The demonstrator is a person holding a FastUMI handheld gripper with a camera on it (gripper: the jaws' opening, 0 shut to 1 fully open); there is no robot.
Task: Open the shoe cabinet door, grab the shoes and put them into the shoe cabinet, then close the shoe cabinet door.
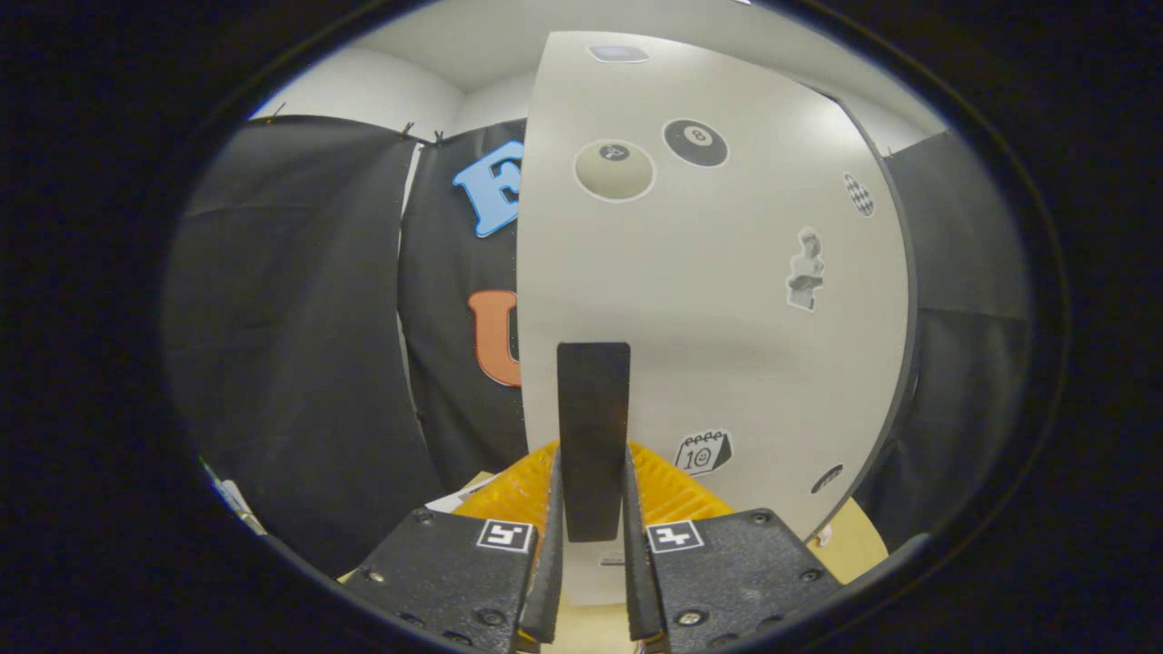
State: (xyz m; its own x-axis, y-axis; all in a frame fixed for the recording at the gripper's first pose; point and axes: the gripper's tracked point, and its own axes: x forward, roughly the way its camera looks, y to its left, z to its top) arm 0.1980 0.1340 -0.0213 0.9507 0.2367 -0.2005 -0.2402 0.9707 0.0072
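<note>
I see the white shoe cabinet door [709, 300] standing upright just ahead, dotted with stickers, its long axis vertical and its free edge beside the booth wall. Its black handle [592, 436], a slim vertical bar, sits between my fingers. My gripper [592, 509] is narrowed, both fingers pressing the handle's sides.

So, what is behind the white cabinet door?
Beside the door only black cloth wall shows. The door covers the cabinet's inside, so shelves or shoes cannot be seen. The gripper is closed on the door's black handle.
</note>
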